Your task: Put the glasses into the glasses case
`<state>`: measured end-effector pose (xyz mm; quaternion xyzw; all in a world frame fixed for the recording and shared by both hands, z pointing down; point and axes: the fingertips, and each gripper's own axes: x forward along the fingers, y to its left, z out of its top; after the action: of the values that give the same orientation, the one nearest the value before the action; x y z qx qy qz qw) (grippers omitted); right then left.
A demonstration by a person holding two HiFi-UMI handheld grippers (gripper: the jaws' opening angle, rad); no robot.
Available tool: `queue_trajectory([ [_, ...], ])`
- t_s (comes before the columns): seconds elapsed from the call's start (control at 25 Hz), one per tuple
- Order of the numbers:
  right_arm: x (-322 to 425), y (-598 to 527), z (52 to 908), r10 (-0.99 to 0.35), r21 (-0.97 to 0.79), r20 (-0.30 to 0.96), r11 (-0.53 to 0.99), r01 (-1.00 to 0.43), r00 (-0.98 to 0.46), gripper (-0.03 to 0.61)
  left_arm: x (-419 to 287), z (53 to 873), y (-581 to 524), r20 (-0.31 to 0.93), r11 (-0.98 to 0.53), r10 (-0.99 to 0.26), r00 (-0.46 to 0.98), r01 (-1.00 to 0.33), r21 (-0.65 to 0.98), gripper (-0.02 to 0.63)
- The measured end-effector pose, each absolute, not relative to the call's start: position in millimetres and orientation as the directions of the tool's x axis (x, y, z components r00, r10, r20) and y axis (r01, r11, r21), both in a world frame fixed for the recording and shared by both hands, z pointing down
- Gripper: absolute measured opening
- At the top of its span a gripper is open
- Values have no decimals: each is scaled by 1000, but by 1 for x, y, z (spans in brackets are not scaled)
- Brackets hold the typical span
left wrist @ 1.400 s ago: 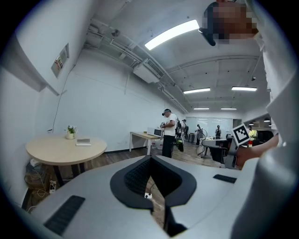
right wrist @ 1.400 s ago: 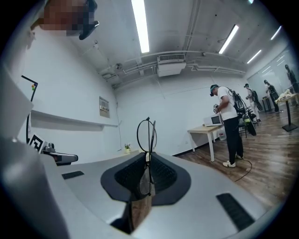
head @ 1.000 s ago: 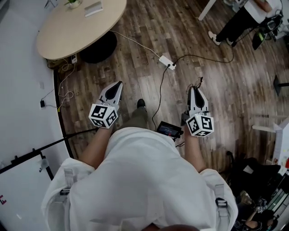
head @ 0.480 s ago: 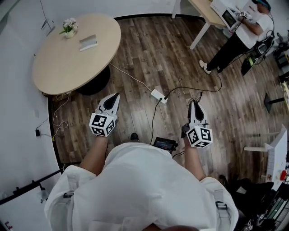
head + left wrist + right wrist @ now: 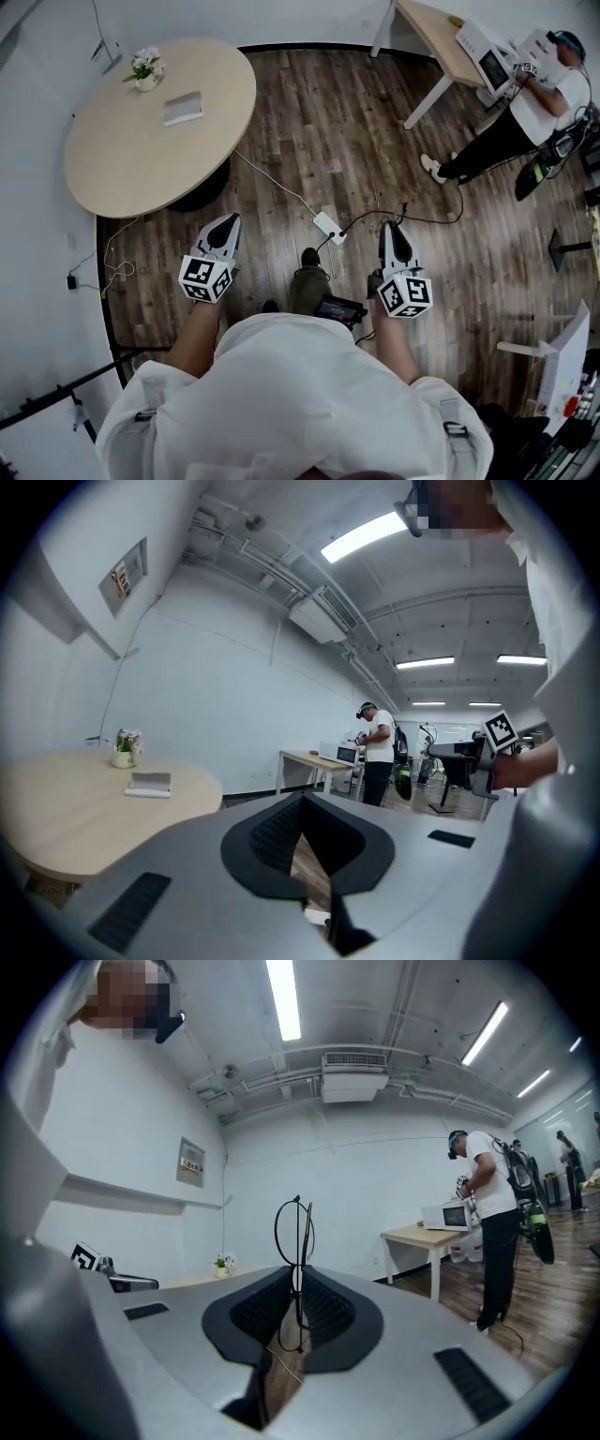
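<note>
A thin black wire pair of glasses [image 5: 294, 1232] stands upright between the jaws of my right gripper [image 5: 298, 1274], which is shut on it. In the head view that right gripper [image 5: 392, 230] hangs over the wooden floor, far from the table. A flat grey glasses case [image 5: 182, 107] lies on the round beige table [image 5: 131, 159] at the upper left; it lies closed, and it also shows in the left gripper view as the case [image 5: 150, 784]. My left gripper [image 5: 228, 220] is nearer the table's edge; the left gripper [image 5: 302, 808] is shut, with nothing between its pads.
A small flower pot [image 5: 145, 67] stands behind the case on the table. On the floor ahead lie a white power strip [image 5: 327, 226] and cables. A person [image 5: 525, 103] stands at a desk [image 5: 441, 42] at the far right. A white wall runs along the left.
The round table and the case have come further into the head view as I walk. Both grippers sit slightly lower in the view; the right still holds the glasses.
</note>
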<state>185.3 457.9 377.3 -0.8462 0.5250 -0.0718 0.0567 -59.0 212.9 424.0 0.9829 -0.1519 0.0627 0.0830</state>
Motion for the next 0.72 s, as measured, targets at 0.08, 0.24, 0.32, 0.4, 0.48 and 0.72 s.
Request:
queue_trajectory([
  [0.08, 212, 431, 382, -917, -174, 61, -399, -900, 395, 49, -39, 421, 196, 145, -930, -326, 934, -345, 130, 14],
  [0.24, 263, 369, 378, -959, -199, 41, -283, -938, 281, 49, -1, 419, 161, 166, -896, -411, 896, -431, 109, 14],
  [0.32, 289, 341, 371, -971, -195, 25, -238, -952, 238, 49, 17, 416, 145, 170, -876, -445, 879, -467, 121, 14],
  [0.4, 317, 315, 366, -979, -195, 19, -203, -960, 203, 49, 35, 409, 129, 162, -851, -483, 860, -505, 146, 14],
  [0.48, 340, 295, 362, -986, -209, 24, -164, -964, 162, 49, 49, 400, 116, 155, -822, -523, 838, -544, 166, 14],
  [0.72, 384, 228, 351, -1000, -240, 18, -3, -971, -1, 49, 78, 371, 87, 127, -767, -616, 778, -628, 128, 14],
])
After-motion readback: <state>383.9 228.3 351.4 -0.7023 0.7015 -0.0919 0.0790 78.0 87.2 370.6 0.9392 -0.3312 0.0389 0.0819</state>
